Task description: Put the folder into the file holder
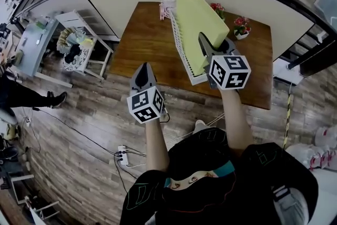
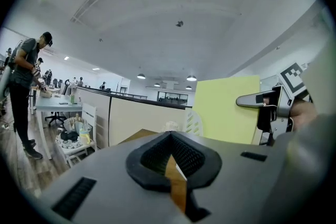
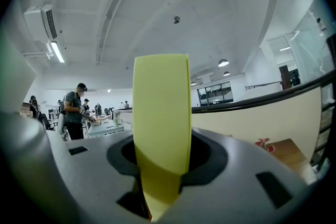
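**Yellow folder at the file holder, slot not yet certain**

Yellow and stiff-looking, the folder (image 1: 196, 16) stands on edge in the right gripper (image 1: 207, 43), whose jaws pinch its near corner. It leans along the white file holder (image 1: 180, 52) on the wooden table (image 1: 139, 45). Whether its bottom edge already sits between two dividers I cannot tell. The left gripper (image 1: 143, 75) hangs short of the table's near edge, well apart from the folder, its jaws pressed together on nothing.

As I judge the risks, the grip is on one corner only, so the far end may swing or sag and land on top of a divider instead of between two. Pushing down then could bend the folder, or tip or slide the holder, since nothing steadies it. Letting go early could let the folder flop sideways out of the rack.

A small flower pot (image 1: 241, 27) stands to the holder's right by the partition, and a pink-and-white item (image 1: 167, 6) sits at its far end. A swinging folder might clip either. Nothing blocks the holder's near side.
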The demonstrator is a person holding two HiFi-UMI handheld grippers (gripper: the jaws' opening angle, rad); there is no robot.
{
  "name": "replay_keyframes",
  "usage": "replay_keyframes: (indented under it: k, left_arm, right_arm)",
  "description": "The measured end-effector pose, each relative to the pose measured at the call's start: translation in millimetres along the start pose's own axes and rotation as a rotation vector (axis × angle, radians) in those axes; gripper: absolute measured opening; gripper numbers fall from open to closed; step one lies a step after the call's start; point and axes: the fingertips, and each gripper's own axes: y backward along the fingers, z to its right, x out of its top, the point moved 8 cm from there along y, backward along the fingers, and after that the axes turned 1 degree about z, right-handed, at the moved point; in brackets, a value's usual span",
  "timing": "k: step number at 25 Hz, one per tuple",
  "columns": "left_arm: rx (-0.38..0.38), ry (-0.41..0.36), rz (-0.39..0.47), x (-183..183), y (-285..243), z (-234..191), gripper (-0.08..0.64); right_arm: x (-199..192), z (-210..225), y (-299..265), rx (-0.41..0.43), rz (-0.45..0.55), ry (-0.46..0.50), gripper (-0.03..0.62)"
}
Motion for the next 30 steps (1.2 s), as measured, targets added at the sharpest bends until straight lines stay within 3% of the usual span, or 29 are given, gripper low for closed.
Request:
replay_keyframes:
  k: [14,22,27,30]
  left_arm:
    - [0.022,0.027,-0.185,-66.8,5.5,2.8,-0.006]
    - [0.078,0.043,-0.205,-82.8,16.3,-7.8,-0.006]
    - [0.063,0.042,-0.201,-82.2,17.3,-4.3,-0.006]
    - [0.061,0.045,-0.195,-80.8,18.6,-4.4,-0.005]
  right_arm:
    - [-91.4,1.5,-8.4,-0.038,-0.136,0.031,0.169]
    - [-94.5,-2.2,-13.1,-0.022,-0.126,0.037,0.17]
    - [-91.3,-5.7,-13.8,-0.015,-0.163,0.056,0.198]
    - [-81.4,-8.3,-10.5,-0.001,-0.124,0.06,0.202]
